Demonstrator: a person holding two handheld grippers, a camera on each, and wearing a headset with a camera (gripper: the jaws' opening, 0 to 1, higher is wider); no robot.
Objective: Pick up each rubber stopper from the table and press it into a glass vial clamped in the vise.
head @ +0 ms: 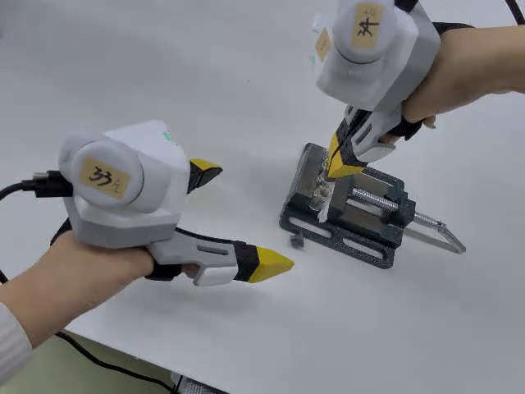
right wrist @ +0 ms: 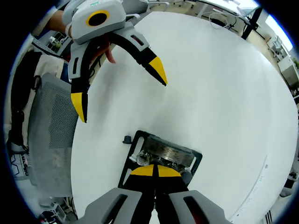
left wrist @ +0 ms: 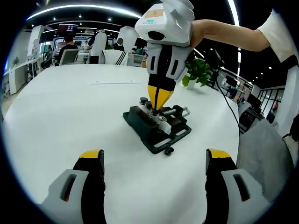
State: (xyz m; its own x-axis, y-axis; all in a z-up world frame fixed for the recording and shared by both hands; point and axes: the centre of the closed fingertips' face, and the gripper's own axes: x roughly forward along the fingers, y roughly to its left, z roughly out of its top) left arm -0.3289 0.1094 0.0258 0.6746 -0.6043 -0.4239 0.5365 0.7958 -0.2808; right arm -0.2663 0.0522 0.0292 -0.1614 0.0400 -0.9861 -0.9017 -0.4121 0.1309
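Note:
A dark grey vise [head: 373, 244] stands on the white table, with glass vials [head: 321, 195] clamped between its jaws. In the left gripper view the vials [left wrist: 145, 102] carry dark stoppers. My right gripper [head: 339, 170] points straight down, shut, with its yellow tips touching the vial tops; whether anything is pinched between them is hidden. It also shows in its own view [right wrist: 154, 171] above the vise [right wrist: 192, 157]. My left gripper [head: 242, 217] hangs open and empty to the left of the vise, with its jaws [left wrist: 154, 156] aimed at the vise [left wrist: 145, 128].
The vise's screw and handle [head: 431, 225] stick out to the right. A small dark piece [head: 297, 240] lies at the vise's near corner; I cannot tell if it is loose. Bare white table lies all around. The table's edge runs near the person's left forearm [head: 49, 287].

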